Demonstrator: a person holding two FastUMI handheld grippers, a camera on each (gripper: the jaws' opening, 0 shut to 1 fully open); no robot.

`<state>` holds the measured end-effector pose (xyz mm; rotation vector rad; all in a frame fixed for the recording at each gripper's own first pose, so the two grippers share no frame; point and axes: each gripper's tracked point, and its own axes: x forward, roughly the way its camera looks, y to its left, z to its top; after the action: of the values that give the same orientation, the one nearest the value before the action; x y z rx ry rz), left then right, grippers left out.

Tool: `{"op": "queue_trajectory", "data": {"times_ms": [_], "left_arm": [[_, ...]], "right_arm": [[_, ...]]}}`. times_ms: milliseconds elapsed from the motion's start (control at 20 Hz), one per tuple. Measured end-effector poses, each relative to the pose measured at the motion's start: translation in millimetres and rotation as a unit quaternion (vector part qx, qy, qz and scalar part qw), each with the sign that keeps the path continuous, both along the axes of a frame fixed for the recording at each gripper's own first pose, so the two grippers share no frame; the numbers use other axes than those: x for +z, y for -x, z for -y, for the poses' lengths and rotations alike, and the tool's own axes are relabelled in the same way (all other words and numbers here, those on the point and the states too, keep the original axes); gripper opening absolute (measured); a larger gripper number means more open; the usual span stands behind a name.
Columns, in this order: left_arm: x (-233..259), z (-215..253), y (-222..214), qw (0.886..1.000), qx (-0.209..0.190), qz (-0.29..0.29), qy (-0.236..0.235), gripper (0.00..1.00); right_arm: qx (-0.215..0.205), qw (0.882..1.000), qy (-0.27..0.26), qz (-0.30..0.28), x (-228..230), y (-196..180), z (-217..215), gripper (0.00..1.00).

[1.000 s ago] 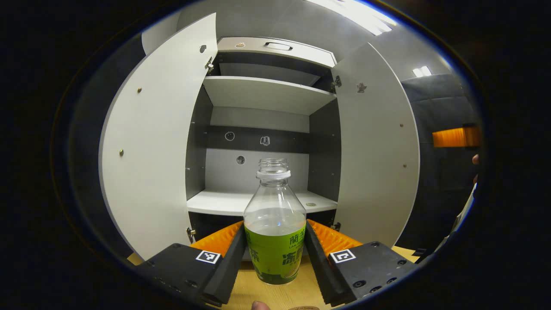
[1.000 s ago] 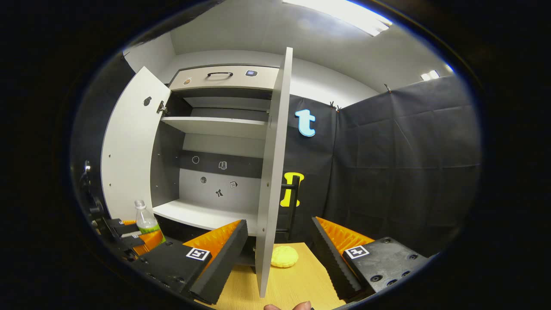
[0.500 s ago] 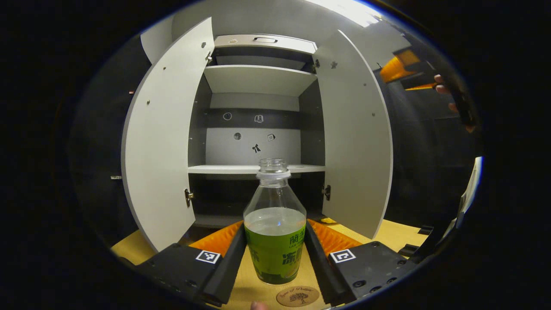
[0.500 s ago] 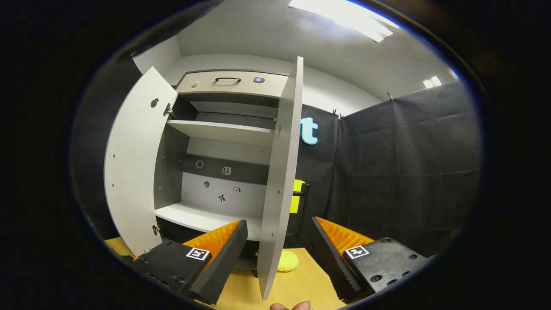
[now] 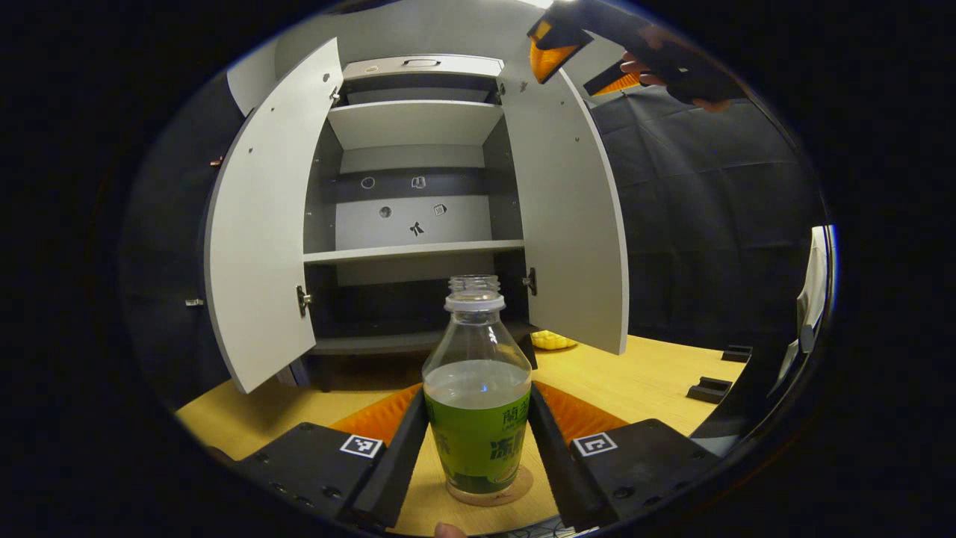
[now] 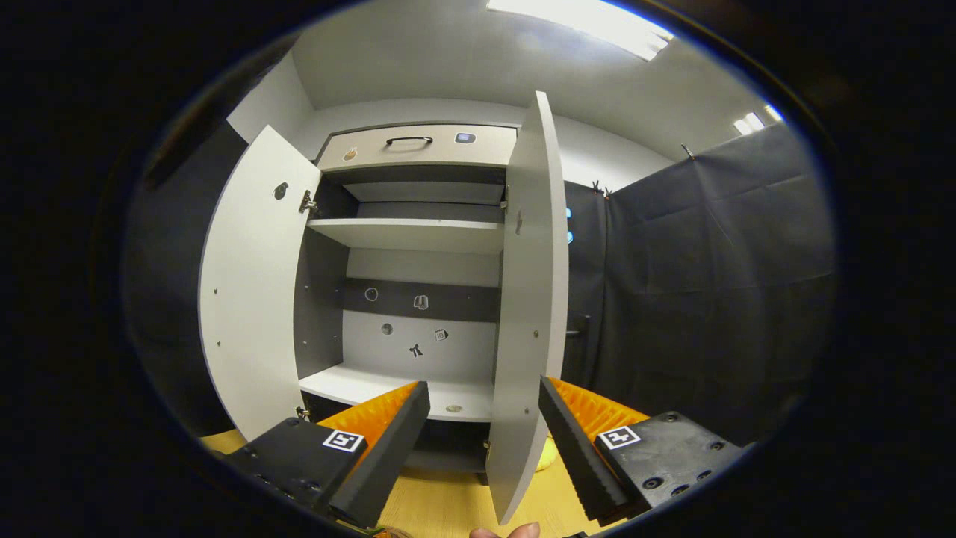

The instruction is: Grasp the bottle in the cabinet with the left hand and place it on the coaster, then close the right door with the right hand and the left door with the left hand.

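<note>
A clear uncapped bottle (image 5: 478, 403) with a green label and some liquid stands upright between my left gripper's fingers; the left gripper (image 5: 478, 422) is shut on it. The bottle's base sits on a round brown coaster (image 5: 523, 482) on the wooden table. Behind it the grey cabinet (image 5: 407, 250) has both doors swung open. My right gripper (image 5: 579, 67), held by a hand, hovers high by the top of the right door (image 5: 571, 224). In the right gripper view that gripper (image 6: 482, 388) is open, with the right door (image 6: 526, 299) edge-on just beyond its fingers and the left door (image 6: 254, 299) open.
A yellow object (image 5: 553, 340) lies on the table (image 5: 642, 373) under the right door. Two small black blocks (image 5: 717, 388) sit at the table's right. A drawer with a black handle (image 6: 409, 140) tops the cabinet. Black cloth walls the right side.
My left gripper has drawn back from the cabinet and lowered the bottle onto the coaster. My right gripper has risen and shifted toward the right door's outer face.
</note>
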<state>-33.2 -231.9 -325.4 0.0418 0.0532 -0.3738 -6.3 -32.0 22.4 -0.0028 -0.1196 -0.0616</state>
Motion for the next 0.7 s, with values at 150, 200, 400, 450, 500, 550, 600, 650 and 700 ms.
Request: {"op": "queue_trajectory", "data": {"times_ms": [150, 200, 400, 450, 500, 550, 600, 650, 700], "left_arm": [[-15, 2, -7, 1.000, 0.004, -0.005, 0.009, 0.77], [-18, 0, -11, 1.000, 0.005, -0.004, 0.011, 0.77], [-29, -5, -25, 1.000, 0.014, -0.005, 0.019, 0.78], [-32, -4, -28, 1.000, 0.015, -0.007, 0.018, 0.78], [-35, -3, -29, 1.000, 0.015, -0.010, 0.017, 0.78], [-37, -2, -30, 1.000, 0.015, -0.012, 0.018, 0.78], [-35, -2, -29, 1.000, 0.014, -0.009, 0.020, 0.78], [-36, 1, -27, 1.000, 0.012, -0.011, 0.023, 0.78], [-35, 1, -26, 1.000, 0.014, -0.010, 0.026, 0.78]], "right_arm": [[0.007, 1.000, 0.015, -0.007, -4, 1, -7, 0.98], [0.007, 1.000, 0.020, -0.007, -4, 2, -7, 0.97], [0.003, 0.999, 0.033, -0.009, -4, 6, -4, 0.97], [0.002, 0.999, 0.035, -0.010, -3, 7, -3, 0.97], [0.002, 0.999, 0.038, -0.012, -5, 8, -2, 0.97], [0.002, 0.999, 0.039, -0.014, -6, 8, -2, 0.97], [0.002, 0.999, 0.040, -0.014, -6, 10, -2, 0.98], [0.002, 0.999, 0.039, -0.014, -5, 10, -1, 0.98], [0.001, 0.999, 0.039, -0.015, -5, 10, 0, 0.98]]}}
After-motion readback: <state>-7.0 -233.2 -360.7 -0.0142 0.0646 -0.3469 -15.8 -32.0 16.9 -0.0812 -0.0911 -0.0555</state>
